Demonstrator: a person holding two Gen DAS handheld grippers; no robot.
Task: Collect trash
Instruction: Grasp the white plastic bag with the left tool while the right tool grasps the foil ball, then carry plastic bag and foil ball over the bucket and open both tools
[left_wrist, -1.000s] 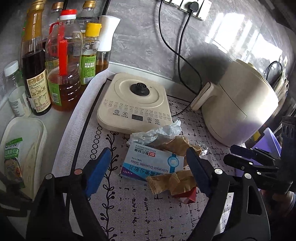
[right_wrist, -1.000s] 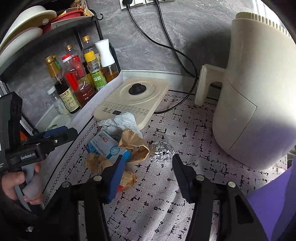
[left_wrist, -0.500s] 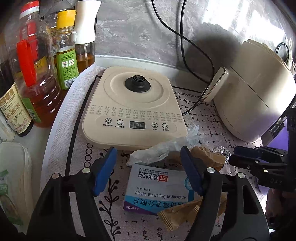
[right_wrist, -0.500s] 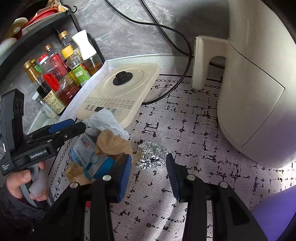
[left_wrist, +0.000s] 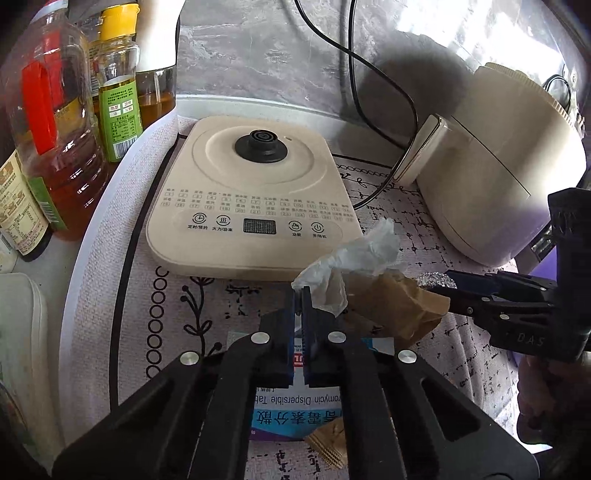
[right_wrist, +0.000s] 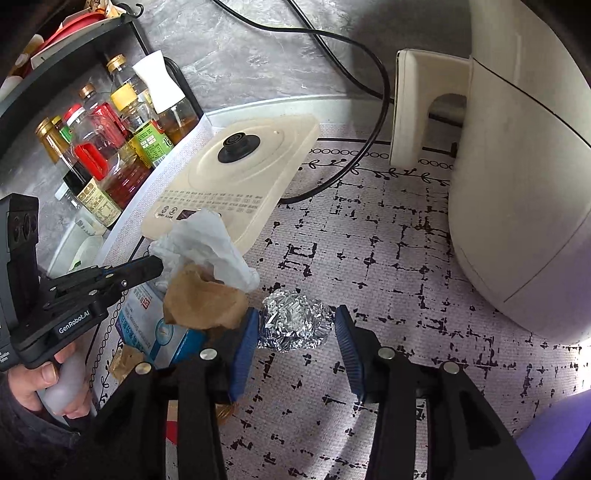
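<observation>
A crumpled white tissue (left_wrist: 354, 254) (right_wrist: 203, 243) lies on brown paper scraps (left_wrist: 399, 310) (right_wrist: 207, 302) and a blue and white medicine box (left_wrist: 295, 410) (right_wrist: 155, 321) on the patterned mat. My left gripper (left_wrist: 300, 291) (right_wrist: 157, 264) is shut, pinching the tissue's near corner. To the right sits a foil ball (right_wrist: 291, 325) (left_wrist: 436, 280). My right gripper (right_wrist: 295, 321) (left_wrist: 448, 280) straddles it, and both blue pads touch its sides.
A cream cooker base (left_wrist: 251, 192) (right_wrist: 236, 173) stands just behind the trash. A large cream air fryer (left_wrist: 498, 166) (right_wrist: 524, 184) fills the right. Oil and sauce bottles (left_wrist: 55, 147) (right_wrist: 110, 155) line the left. A black cable (right_wrist: 369, 155) crosses the mat.
The left jaws went from wide open to shut at the tissue's corner. The right gripper moved forward and down until its narrowing jaws enclosed the foil ball.
</observation>
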